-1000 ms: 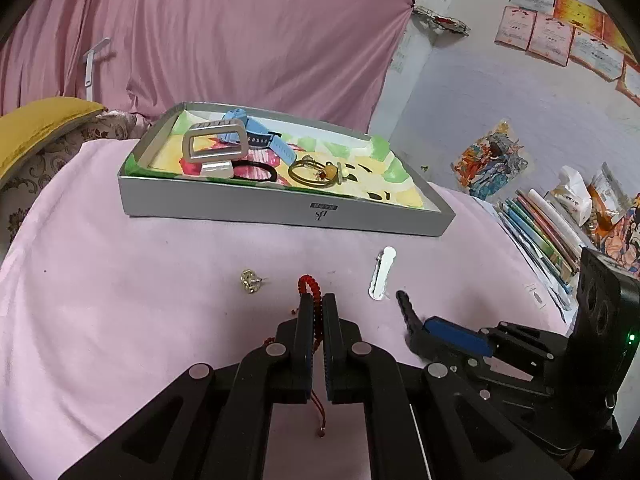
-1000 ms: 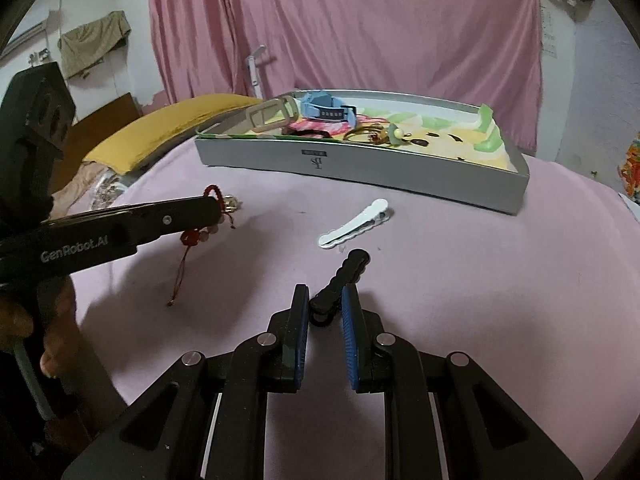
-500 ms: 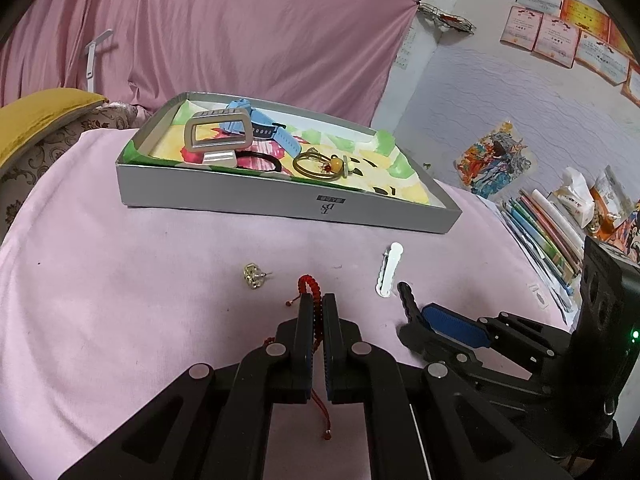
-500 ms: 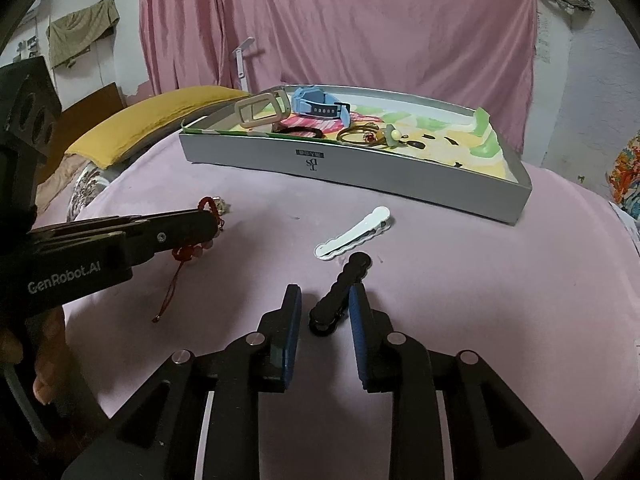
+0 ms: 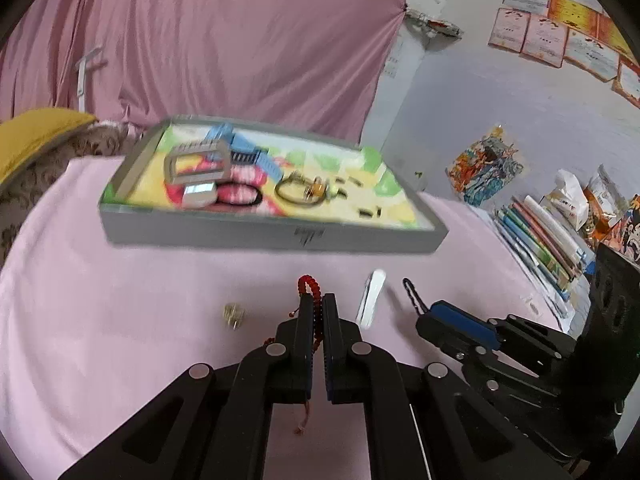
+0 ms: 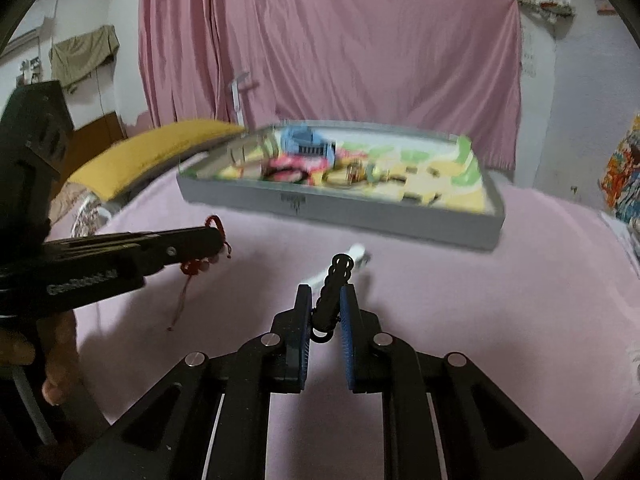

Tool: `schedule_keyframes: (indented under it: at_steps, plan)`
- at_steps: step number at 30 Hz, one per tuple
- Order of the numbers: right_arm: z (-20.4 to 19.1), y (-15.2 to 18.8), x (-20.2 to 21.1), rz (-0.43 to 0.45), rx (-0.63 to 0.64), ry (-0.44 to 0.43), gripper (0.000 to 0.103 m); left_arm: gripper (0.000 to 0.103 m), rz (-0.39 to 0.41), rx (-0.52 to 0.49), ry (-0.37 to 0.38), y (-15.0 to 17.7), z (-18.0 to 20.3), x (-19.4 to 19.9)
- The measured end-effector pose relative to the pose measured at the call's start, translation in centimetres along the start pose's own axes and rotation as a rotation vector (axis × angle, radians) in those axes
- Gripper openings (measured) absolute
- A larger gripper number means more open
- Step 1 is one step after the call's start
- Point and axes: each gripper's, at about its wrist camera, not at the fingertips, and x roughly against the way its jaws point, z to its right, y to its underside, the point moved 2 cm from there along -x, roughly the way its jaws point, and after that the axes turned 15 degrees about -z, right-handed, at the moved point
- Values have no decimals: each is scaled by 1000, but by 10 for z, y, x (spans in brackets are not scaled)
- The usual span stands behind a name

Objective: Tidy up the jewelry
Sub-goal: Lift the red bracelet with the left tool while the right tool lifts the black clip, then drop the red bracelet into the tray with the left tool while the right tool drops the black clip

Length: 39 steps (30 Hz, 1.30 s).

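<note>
My left gripper (image 5: 318, 298) is shut on a red beaded bracelet (image 5: 310, 284), whose cord hangs below the fingers; in the right wrist view the bracelet (image 6: 196, 266) dangles from the left gripper (image 6: 218, 236). My right gripper (image 6: 324, 292) is closing its jaws on a black wavy hair clip (image 6: 334, 284), which sticks up between the blue pads, off the cloth. Ahead stands the grey tray (image 5: 272, 232) with a silver buckle, a blue watch strap, a black hair tie and a gold ring inside. A white hair clip (image 5: 372, 296) and a small gold trinket (image 5: 233, 314) lie on the pink cloth.
The pink cloth covers a round surface, with a pink curtain behind it. A yellow cushion (image 6: 160, 144) lies at the far left. Books and snack bags (image 5: 552, 236) sit past the right edge. A hand (image 6: 56, 352) holds the left gripper's handle.
The right jaws opened a little, then closed again on the black clip and raised it off the cloth. Both views have shifted, and the tray is now blurred.
</note>
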Motion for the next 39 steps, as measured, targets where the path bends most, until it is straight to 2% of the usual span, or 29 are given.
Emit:
schedule_keyframes:
  at_steps: [7,11,17,20,24,28,29,33,35,39]
  plan:
    - [22,-39,26,142,-1,21,12,4,116,-45,-16,-46,16,12]
    - [35,-72,35,249,7,39,12,4,249,-66,-16,-86,25,16]
    - [60,-117,26,362,-17,49,12,4,393,-116,-26,-130,36,9]
    - [72,-135,13,391,-27,57,12,4,414,-128,-49,-145,38,-2]
    - [86,-155,-12,377,-52,48,12,4,378,-117,-88,-164,35,-26]
    - [92,-171,-41,327,-51,62,12,4,299,-74,-115,-178,27,-55]
    - [94,-174,-48,308,-49,60,12,4,255,-60,-124,-182,24,-64]
    - [97,-182,-76,195,-61,59,12,4,114,-3,-147,-190,12,-90]
    - [100,-183,-91,107,-70,61,12,4,40,15,-160,-192,6,-102]
    - [107,-180,-113,-35,-80,39,12,4,-77,46,-124,-191,0,-118]
